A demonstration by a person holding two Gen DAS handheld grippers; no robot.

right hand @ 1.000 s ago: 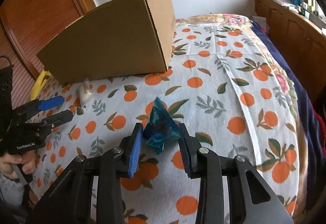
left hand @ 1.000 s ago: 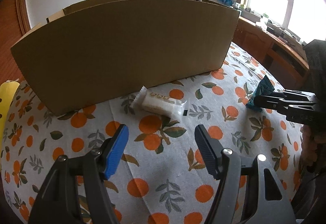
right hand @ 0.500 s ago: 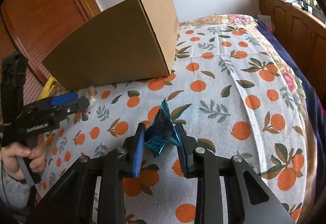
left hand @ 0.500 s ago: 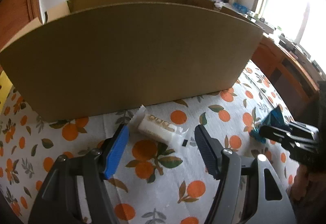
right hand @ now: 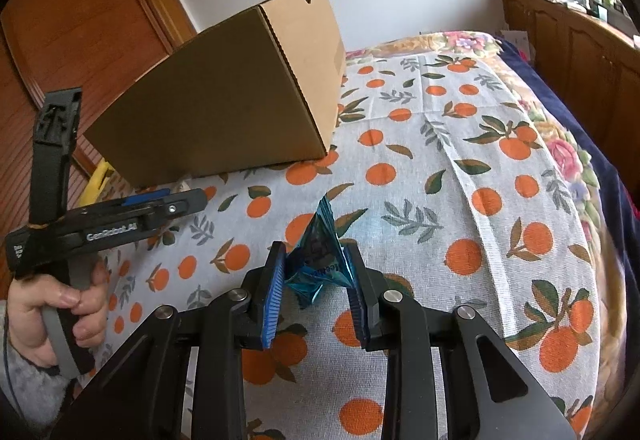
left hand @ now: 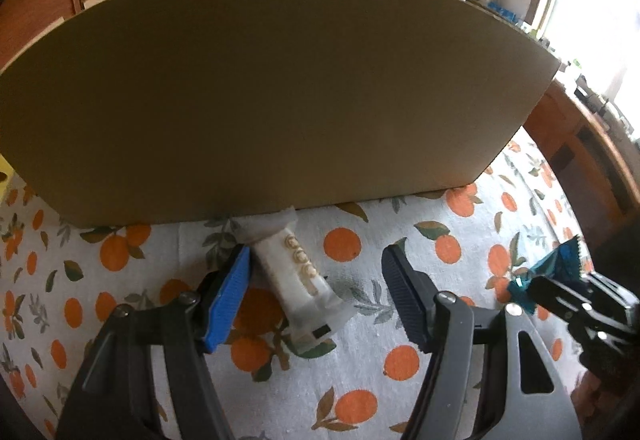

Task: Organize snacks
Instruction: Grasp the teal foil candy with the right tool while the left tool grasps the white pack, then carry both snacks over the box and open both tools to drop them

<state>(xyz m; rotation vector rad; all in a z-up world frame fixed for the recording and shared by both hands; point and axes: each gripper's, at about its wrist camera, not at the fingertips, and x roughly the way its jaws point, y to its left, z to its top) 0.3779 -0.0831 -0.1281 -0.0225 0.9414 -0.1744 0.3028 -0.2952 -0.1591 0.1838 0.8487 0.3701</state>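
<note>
A white snack bar wrapper [left hand: 298, 276] lies on the orange-print cloth just in front of the big cardboard box [left hand: 272, 92]. My left gripper [left hand: 316, 292] is open, its jaws standing either side of the bar, the blue pad close to its left side. My right gripper [right hand: 316, 284] is shut on a crumpled blue snack packet [right hand: 318, 256], held just above the cloth; the packet also shows in the left wrist view [left hand: 556, 268]. The left gripper also shows in the right wrist view [right hand: 152, 208], near the box [right hand: 240, 92].
The box stands on a bed covered with the orange-print cloth [right hand: 460, 168]. Wooden cabinets [right hand: 580, 52] run along the right wall, a wooden door [right hand: 80, 24] is at the left. A yellow object [right hand: 96, 180] lies left of the box.
My left gripper has moved forward and down so the white bar now sits between its open jaws. My right gripper has closed tighter on the blue packet and lifted it slightly.
</note>
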